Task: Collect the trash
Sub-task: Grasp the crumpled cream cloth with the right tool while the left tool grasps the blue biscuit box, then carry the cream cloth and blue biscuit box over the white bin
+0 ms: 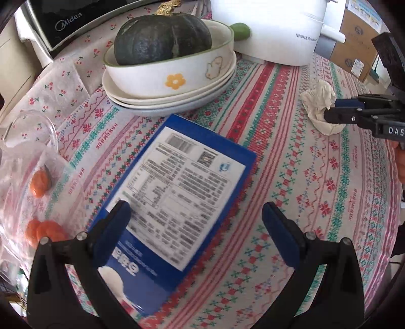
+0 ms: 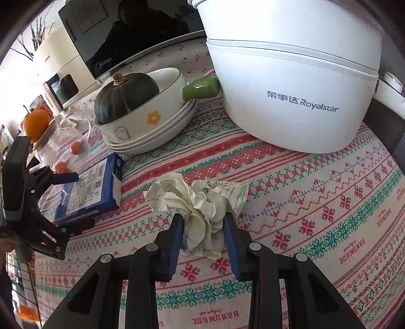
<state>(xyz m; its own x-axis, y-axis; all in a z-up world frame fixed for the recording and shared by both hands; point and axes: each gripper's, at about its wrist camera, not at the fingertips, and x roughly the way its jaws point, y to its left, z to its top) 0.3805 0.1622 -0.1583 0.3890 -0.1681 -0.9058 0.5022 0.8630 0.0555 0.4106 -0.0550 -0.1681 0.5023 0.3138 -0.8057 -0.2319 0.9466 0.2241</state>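
Note:
A blue carton (image 1: 177,200) with a white label lies flat on the patterned tablecloth; it also shows in the right wrist view (image 2: 88,192). My left gripper (image 1: 196,217) is open, its jaws spread wide on either side of the carton's near end; I cannot tell if they touch it. A crumpled off-white paper wad (image 2: 202,205) lies on the cloth, also seen in the left wrist view (image 1: 319,101). My right gripper (image 2: 202,227) is shut on the near part of the wad, pads pressing both sides.
A cream bowl (image 1: 177,68) holding a dark green squash (image 1: 162,38) sits on stacked plates behind the carton. A white Royalstar cooker (image 2: 291,76) stands at the back. A clear bag with small oranges (image 1: 38,182) lies left. A Midea microwave (image 1: 63,22) is behind.

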